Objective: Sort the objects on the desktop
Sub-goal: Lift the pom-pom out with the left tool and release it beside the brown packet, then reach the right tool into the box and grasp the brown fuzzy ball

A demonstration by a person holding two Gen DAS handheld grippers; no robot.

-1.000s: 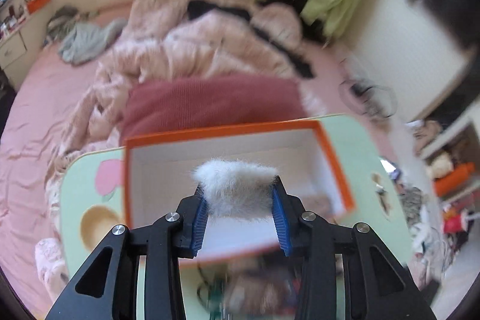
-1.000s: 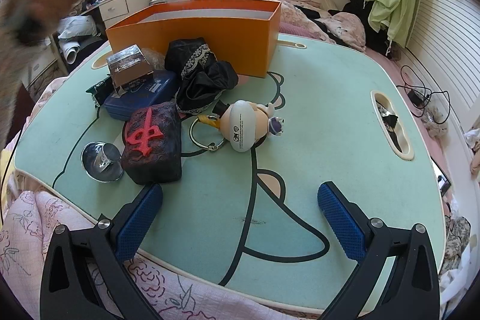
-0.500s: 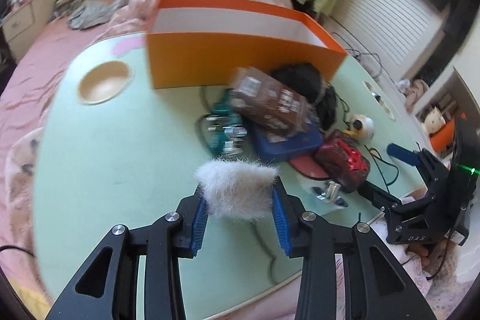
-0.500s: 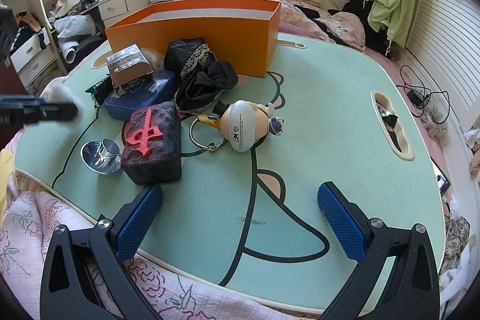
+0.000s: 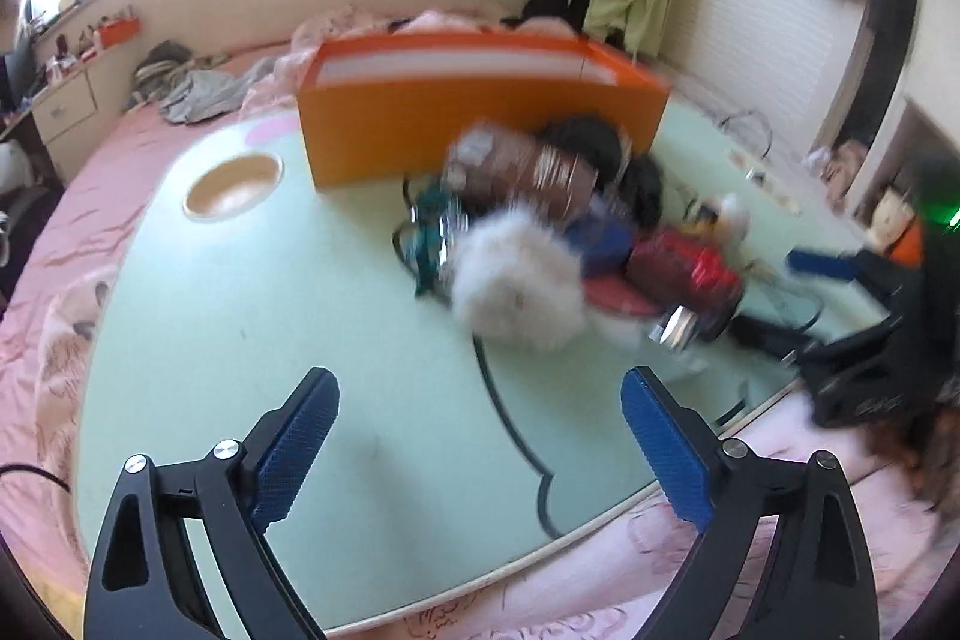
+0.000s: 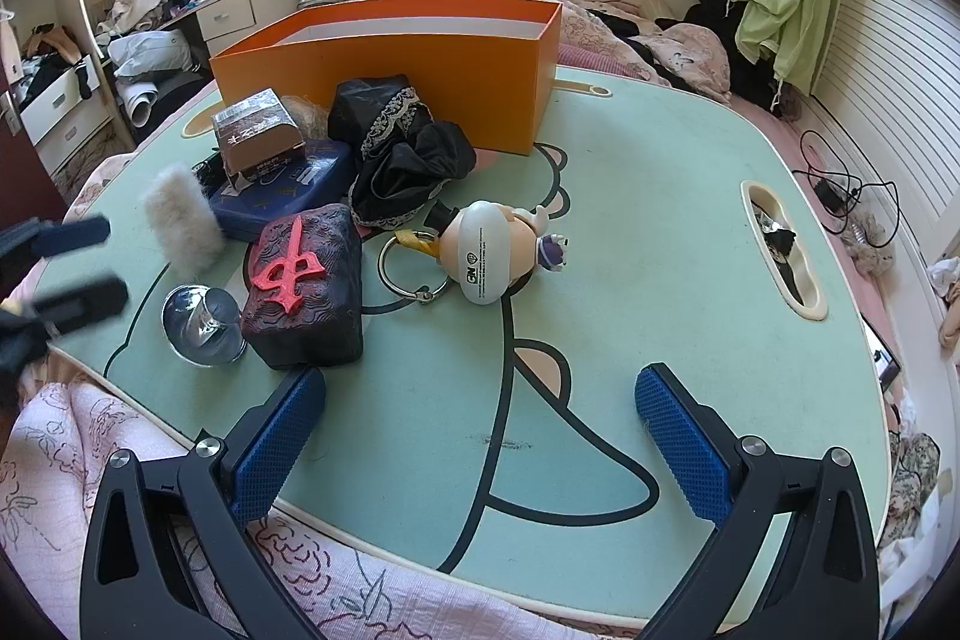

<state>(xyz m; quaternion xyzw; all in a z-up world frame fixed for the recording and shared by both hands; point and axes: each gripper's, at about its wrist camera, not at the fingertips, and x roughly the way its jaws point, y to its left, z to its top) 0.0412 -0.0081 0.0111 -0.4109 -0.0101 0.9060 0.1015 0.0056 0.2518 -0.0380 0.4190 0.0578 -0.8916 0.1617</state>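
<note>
Half a second ago the left gripper (image 5: 477,436) pinched the white fluffy ball (image 5: 519,280); now its jaws are opening, nothing between them, and the ball sits blurred mid-frame, ahead of the pads, by the clutter on the green table (image 5: 252,316). The right gripper (image 6: 480,436) has not moved, jaws wide and empty at the bottom of its view. Readable there: "GN" on the round white figurine (image 6: 489,250). The orange box (image 6: 390,58) stands at upper centre.
</note>
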